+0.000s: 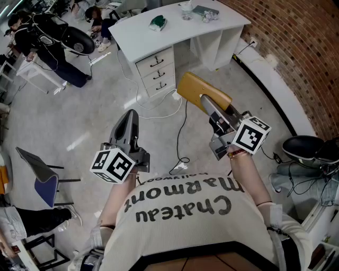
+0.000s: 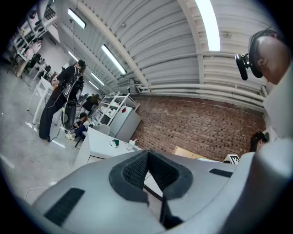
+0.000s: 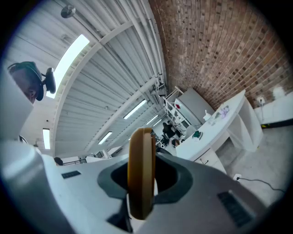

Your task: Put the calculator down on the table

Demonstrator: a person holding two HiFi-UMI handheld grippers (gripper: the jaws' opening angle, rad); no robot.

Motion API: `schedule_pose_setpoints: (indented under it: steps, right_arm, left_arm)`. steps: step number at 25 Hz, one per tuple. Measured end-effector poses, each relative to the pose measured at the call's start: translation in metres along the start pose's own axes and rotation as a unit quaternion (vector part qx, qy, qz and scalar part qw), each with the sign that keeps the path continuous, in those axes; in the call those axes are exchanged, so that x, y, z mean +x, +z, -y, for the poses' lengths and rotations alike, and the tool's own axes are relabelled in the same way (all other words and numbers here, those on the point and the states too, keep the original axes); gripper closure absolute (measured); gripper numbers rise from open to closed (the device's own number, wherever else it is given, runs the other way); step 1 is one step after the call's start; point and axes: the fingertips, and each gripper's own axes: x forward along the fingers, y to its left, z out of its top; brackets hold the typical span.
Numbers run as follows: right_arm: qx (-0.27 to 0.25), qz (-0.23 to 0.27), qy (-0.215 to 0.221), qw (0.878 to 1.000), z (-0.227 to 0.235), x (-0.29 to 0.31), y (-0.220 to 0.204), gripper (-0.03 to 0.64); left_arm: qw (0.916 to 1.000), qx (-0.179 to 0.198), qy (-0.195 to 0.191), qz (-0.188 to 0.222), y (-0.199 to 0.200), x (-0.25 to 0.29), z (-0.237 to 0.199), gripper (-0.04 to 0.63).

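Note:
The calculator (image 1: pixel 203 91) shows as a flat tan slab held out level above the floor, in front of the person's chest. My right gripper (image 1: pixel 216 117) is shut on its near end. In the right gripper view the calculator (image 3: pixel 141 170) stands edge-on between the two dark pads, which press on both its sides. My left gripper (image 1: pixel 128 126) is held out level to the left, apart from the calculator. Its pads (image 2: pixel 137 170) meet with nothing between them. The white table (image 1: pixel 132 33) lies ahead across the floor, with a green thing (image 1: pixel 158 22) on it.
The table has a drawer unit (image 1: pixel 157 70) under it and small items (image 1: pixel 204 11) at its right end. White and black cables (image 1: pixel 179 138) trail over the grey floor. A brick wall (image 1: pixel 296 47) runs along the right. A chair (image 1: pixel 43 179) stands at left, people (image 1: pixel 47 37) at far left.

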Motion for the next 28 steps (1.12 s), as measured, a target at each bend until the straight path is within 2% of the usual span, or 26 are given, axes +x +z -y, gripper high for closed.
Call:
schedule_pose_setpoints:
  steps: [6, 11, 19, 24, 28]
  right_arm:
    - [0.004, 0.002, -0.011, 1.000, 0.014, -0.002, 0.007, 0.529]
    - [0.020, 0.007, -0.032, 0.999, 0.043, 0.003, 0.010, 0.528]
    - [0.045, 0.009, -0.082, 0.996, 0.119, 0.036, 0.035, 0.528]
    - [0.049, 0.020, -0.099, 0.994, 0.159, 0.076, 0.069, 0.528]
    - [0.036, 0.032, -0.103, 0.994, 0.179, 0.109, 0.101, 0.528]
  left_arm:
    - [0.9999, -0.008, 0.001, -0.008, -0.006, 0.011, 0.000, 0.594]
    - [0.9997, -0.011, -0.011, -0.021, -0.014, 0.043, -0.009, 0.594]
    - [0.9976, -0.024, -0.046, -0.046, -0.024, 0.144, -0.030, 0.594]
    - [0.9969, -0.024, -0.050, -0.055, -0.007, 0.210, -0.049, 0.594]
    - [0.9959, -0.027, -0.068, -0.053, 0.014, 0.256, -0.061, 0.594]
